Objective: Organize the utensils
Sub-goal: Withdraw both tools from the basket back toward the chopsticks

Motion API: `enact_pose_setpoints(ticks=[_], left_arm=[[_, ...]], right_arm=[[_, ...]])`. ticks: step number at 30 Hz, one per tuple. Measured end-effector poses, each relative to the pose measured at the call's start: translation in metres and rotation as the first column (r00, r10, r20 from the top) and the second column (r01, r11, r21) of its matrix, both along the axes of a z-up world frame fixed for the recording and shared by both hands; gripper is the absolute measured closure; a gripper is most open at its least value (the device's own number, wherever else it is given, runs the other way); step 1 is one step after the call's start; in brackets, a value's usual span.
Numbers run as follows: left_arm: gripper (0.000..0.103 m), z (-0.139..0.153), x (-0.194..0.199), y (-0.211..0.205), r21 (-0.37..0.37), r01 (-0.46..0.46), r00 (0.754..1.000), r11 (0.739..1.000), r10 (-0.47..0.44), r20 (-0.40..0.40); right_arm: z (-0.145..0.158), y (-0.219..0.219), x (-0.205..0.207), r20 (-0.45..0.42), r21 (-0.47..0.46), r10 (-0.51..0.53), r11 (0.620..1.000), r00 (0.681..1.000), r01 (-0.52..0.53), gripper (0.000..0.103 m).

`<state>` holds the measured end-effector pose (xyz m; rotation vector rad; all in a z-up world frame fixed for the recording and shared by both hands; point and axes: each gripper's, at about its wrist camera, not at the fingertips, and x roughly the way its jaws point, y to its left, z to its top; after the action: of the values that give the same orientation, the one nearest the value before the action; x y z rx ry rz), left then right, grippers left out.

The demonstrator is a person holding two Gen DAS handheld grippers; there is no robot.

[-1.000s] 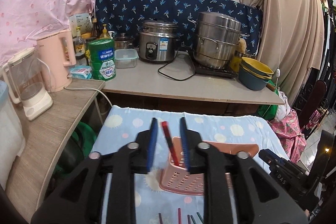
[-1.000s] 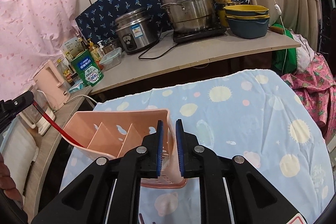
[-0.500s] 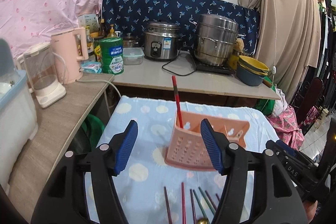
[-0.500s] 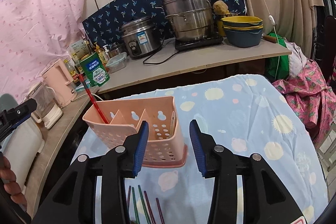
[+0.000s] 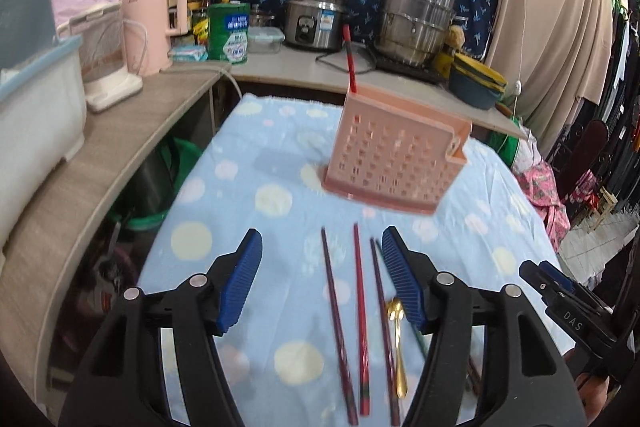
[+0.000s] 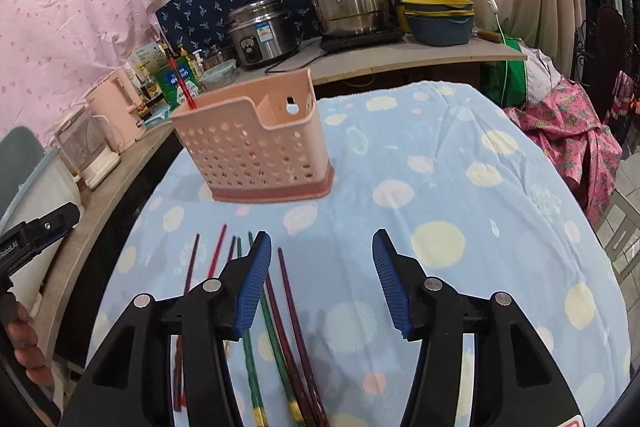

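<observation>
A pink perforated utensil holder (image 5: 396,163) (image 6: 256,143) stands upright on the blue dotted cloth (image 5: 260,227). One red chopstick (image 5: 349,59) (image 6: 182,83) leans in its left compartment. Nearer, several dark red chopsticks (image 5: 360,307) and a small gold spoon (image 5: 398,339) lie on the cloth; green chopsticks (image 6: 250,347) and more dark red ones (image 6: 292,319) lie beside them. My left gripper (image 5: 322,233) hangs open over the lying chopsticks and holds nothing. My right gripper (image 6: 320,235) has its jaws opening, with only bare cloth between them; its left finger is over the green chopsticks.
A counter behind the table carries a rice cooker (image 5: 316,23), a steel steamer pot (image 5: 416,19), stacked bowls (image 5: 476,83) and a green tin (image 5: 232,35). A pink kettle (image 5: 154,27), a blender and a white bin (image 5: 36,107) stand on the left shelf. Clothes hang at right.
Both grippers drew back from the holder and sank toward the cloth. The left let go of the red chopstick, which stands in the holder; the right released the holder's wall. Both jaws opened.
</observation>
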<state>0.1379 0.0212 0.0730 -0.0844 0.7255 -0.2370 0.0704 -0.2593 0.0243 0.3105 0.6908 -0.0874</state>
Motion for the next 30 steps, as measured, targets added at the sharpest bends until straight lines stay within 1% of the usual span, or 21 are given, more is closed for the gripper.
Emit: enact_pose_setpoints(ticks=[6, 9, 15, 19, 23, 25, 30], left_arm=[[0.044, -0.036, -0.032, 0.005, 0.037, -0.015, 0.998, 0.999, 0.017, -0.061], [0.044, -0.050, -0.042, 0.008, 0.035, -0.022, 0.995, 0.999, 0.026, -0.101], [0.044, -0.071, -0.061, 0.013, 0.052, -0.033, 0.989, 0.998, 0.040, -0.144], [0.043, -0.088, -0.072, 0.015, 0.046, -0.027, 0.982, 0.999, 0.036, -0.185], [0.043, -0.101, -0.080, 0.017, 0.024, -0.035, 0.974, 0.999, 0.039, -0.221], [0.043, -0.104, -0.083, 0.016, 0.023, -0.033, 0.974, 0.999, 0.038, -0.225], [0.043, -0.105, -0.085, 0.013, 0.023, -0.027, 0.974, 0.999, 0.031, -0.224]], right_arm=[[-0.029, -0.003, -0.038, -0.053, 0.008, -0.030, 0.999, 0.998, 0.031, 0.051], [-0.037, -0.002, -0.054, -0.067, 0.006, -0.040, 0.999, 0.997, 0.041, 0.051], [-0.053, 0.010, -0.081, -0.100, -0.024, -0.024, 0.999, 0.995, 0.022, 0.051], [-0.064, 0.017, -0.096, -0.123, -0.030, -0.012, 1.000, 0.992, 0.009, 0.051], [-0.072, 0.016, -0.104, -0.139, 0.004, -0.023, 1.000, 0.990, 0.023, 0.051], [-0.073, 0.016, -0.103, -0.145, 0.004, -0.023, 1.000, 0.989, 0.023, 0.052], [-0.074, 0.020, -0.100, -0.141, -0.003, -0.012, 1.000, 0.990, 0.012, 0.061]])
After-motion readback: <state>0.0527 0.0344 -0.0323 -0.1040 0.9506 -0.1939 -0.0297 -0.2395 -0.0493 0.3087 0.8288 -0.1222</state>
